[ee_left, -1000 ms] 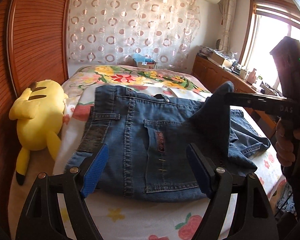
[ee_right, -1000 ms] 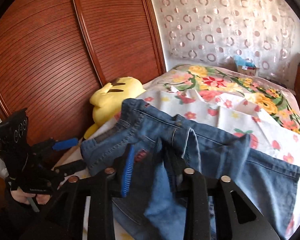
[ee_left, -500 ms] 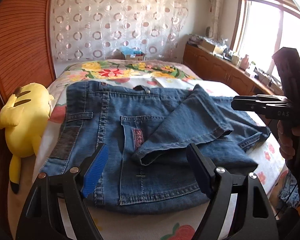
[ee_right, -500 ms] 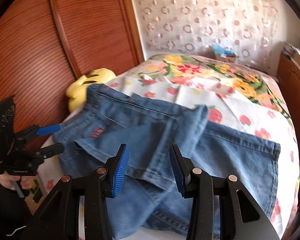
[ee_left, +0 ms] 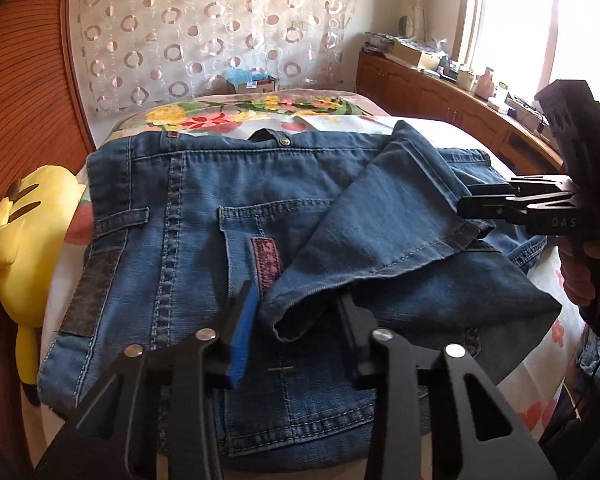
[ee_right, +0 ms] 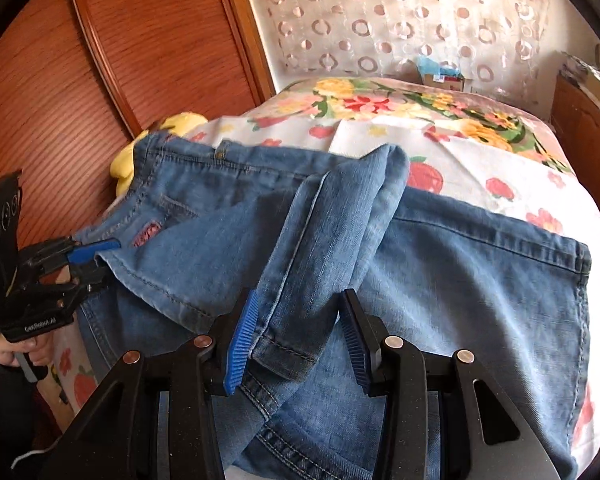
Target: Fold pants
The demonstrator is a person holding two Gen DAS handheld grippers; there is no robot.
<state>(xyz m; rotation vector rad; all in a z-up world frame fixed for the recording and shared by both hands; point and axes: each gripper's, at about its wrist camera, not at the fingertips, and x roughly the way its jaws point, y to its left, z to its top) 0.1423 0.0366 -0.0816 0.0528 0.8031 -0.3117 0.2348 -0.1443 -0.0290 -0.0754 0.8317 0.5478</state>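
Note:
Blue jeans [ee_left: 188, 240] lie on the flowered bedspread [ee_right: 460, 140], seat and back pocket up. One leg is folded back across the seat, its hem [ee_left: 380, 264] running between the two grippers. My left gripper [ee_left: 300, 320] sits low over the near hem corner [ee_left: 284, 324], and its jaws are closing with that corner between the blue pads. The right wrist view shows the left gripper [ee_right: 100, 260] pinching it. My right gripper [ee_right: 296, 332] has the other hem corner [ee_right: 288, 356] between its pads, closing on it. In the left wrist view the right gripper [ee_left: 466, 204] is level at the right.
A yellow plush toy [ee_left: 24, 232] lies at the bed's left edge against wooden wardrobe doors [ee_right: 100, 80]. A wooden sideboard [ee_left: 440, 92] with clutter runs under the window on the right. A small box [ee_left: 252, 84] sits at the far end. A hand [ee_left: 576, 272] holds the right gripper.
The leg that the right gripper held up now lies folded across the seat. The left gripper has come forward and down, and its wide jaws have narrowed around the hem corner.

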